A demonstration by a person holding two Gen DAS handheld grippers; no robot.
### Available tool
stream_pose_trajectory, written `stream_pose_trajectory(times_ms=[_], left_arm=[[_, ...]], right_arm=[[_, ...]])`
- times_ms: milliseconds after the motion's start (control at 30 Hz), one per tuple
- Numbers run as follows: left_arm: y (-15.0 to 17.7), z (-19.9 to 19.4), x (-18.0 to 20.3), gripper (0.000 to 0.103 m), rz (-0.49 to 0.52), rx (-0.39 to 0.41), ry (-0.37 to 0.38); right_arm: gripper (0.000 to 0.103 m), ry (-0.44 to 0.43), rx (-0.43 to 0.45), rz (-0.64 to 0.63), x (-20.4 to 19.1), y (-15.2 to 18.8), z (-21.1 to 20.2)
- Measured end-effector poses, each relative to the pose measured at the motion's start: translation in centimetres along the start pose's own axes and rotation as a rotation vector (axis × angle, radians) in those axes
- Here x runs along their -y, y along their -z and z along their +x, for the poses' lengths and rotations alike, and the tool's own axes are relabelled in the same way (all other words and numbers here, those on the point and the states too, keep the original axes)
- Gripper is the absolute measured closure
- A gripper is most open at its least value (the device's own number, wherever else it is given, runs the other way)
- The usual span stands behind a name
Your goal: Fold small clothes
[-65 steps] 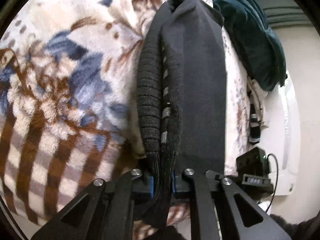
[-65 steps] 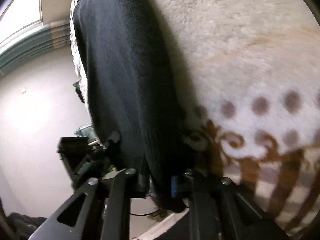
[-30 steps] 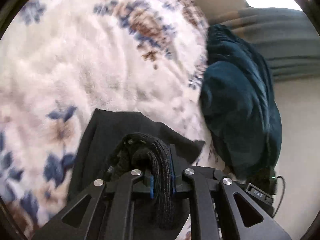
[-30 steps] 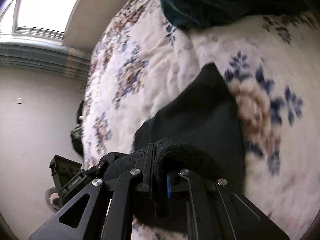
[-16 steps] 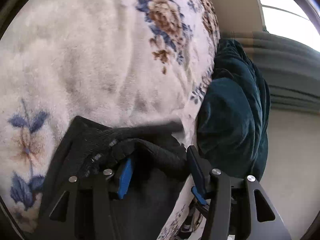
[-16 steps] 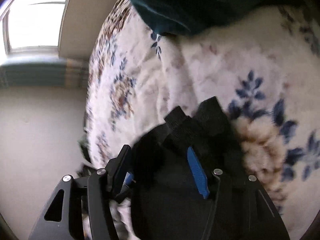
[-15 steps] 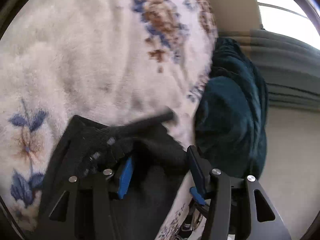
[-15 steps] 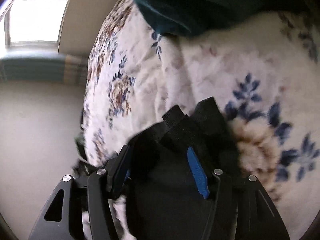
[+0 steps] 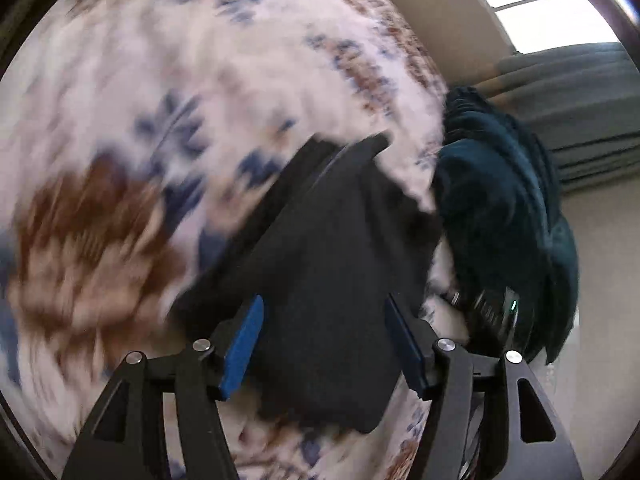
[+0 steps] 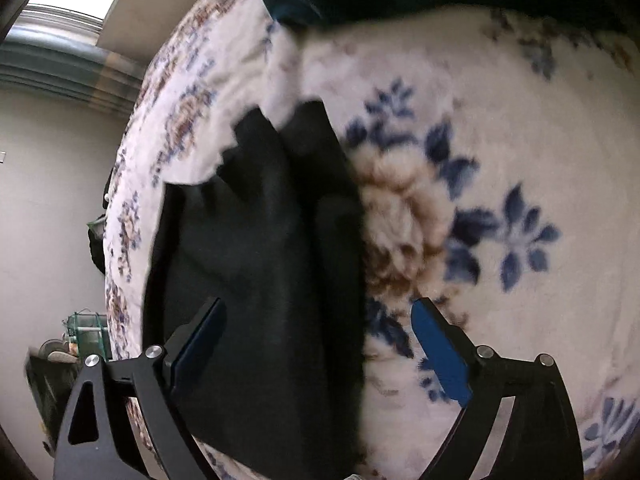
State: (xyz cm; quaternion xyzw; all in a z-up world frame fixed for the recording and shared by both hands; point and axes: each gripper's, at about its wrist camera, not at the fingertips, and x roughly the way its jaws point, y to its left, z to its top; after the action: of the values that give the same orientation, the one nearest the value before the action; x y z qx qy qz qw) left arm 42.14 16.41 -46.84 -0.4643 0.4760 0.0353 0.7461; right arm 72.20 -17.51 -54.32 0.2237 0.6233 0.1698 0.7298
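My left gripper (image 9: 324, 340) and right gripper (image 10: 320, 340) are just opening, released, leaving the black garment (image 9: 332, 264) lying on the floral blanket (image 9: 132, 128).

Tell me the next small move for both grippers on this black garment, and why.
Probably lift both clear. The left gripper and right gripper have just been opening, with no pad pressing cloth. The black knit garment lies folded on the floral fleece blanket, beside the dark teal velvet bundle, so this fold looks finished.
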Motion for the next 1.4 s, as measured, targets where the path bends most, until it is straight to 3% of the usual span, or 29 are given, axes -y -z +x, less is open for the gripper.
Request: stream_pose_trajectory(times_ms=[67,167,233,467,533,567,633,733,833,1033,1100,1200,1267,1333,1400], left_arm=[[2.0,0.7,-1.6,0.043,-0.041,0.004,0.001],[3.7,3.2,-3.4,0.043,-0.163,0.0,0.069],[3.5,5.0,-3.8,0.034,-0.213,0.032,0.114],[2.8,6.5,-3.6,0.034,-0.237,0.123,0.051],[2.5,6.2,-3.4,0.04,-0.219,0.119,0.033],[2.1,6.0,-3.4,0.041,-0.211,0.111,0.034],[0.7,5.7,-3.4,0.041,-0.178,0.098,0.035],[-1.6,5.8,-3.2,0.041,-0.105,0.047,0.031],[-4.0,5.9,-2.1,0.041,0.057,-0.015,0.015],[-9.8,9.8,2.3,0.041,0.31,-0.225,0.046],[-10.0,11.5,3.6,0.041,0.382,-0.308,0.026],[-9.1,10.9,4.8,0.04,0.473,-0.334,-0.007],[-8.4,8.8,4.9,0.04,0.467,-0.311,0.005],[-7.5,6.2,4.1,0.037,0.431,-0.276,0.015],[-6.7,4.7,2.8,0.034,0.384,-0.261,0.019]], right_arm=[[0.008,-0.047,-0.016,-0.001,0.4,-0.3,1.6],[0.008,-0.119,-0.019,0.034,1.2,-1.2,3.4],[0.008,-0.154,-0.023,0.051,1.5,-1.9,4.2],[0.007,-0.212,-0.047,0.068,1.2,-4.6,6.6],[0.009,-0.187,-0.051,0.049,0.9,-4.7,7.1],[0.013,-0.151,-0.046,0.026,0.6,-4.5,7.3],[0.073,-0.121,-0.056,0.007,0.3,-4.1,7.3],[0.081,-0.154,-0.013,0.09,1.5,-2.4,5.8],[0.083,-0.175,0.046,0.185,3.2,0.6,3.2],[0.083,-0.23,0.13,0.484,7.7,13.1,-2.4],[0.084,-0.225,0.134,0.552,7.5,18.1,-3.6],[0.08,-0.223,0.088,0.562,6.2,22.0,-3.6],[0.07,-0.141,0.075,0.511,5.6,22.2,-4.0],[0.032,-0.076,0.08,0.441,5.7,21.8,-5.4],[0.02,-0.028,0.115,0.364,6.2,21.1,-7.6]])
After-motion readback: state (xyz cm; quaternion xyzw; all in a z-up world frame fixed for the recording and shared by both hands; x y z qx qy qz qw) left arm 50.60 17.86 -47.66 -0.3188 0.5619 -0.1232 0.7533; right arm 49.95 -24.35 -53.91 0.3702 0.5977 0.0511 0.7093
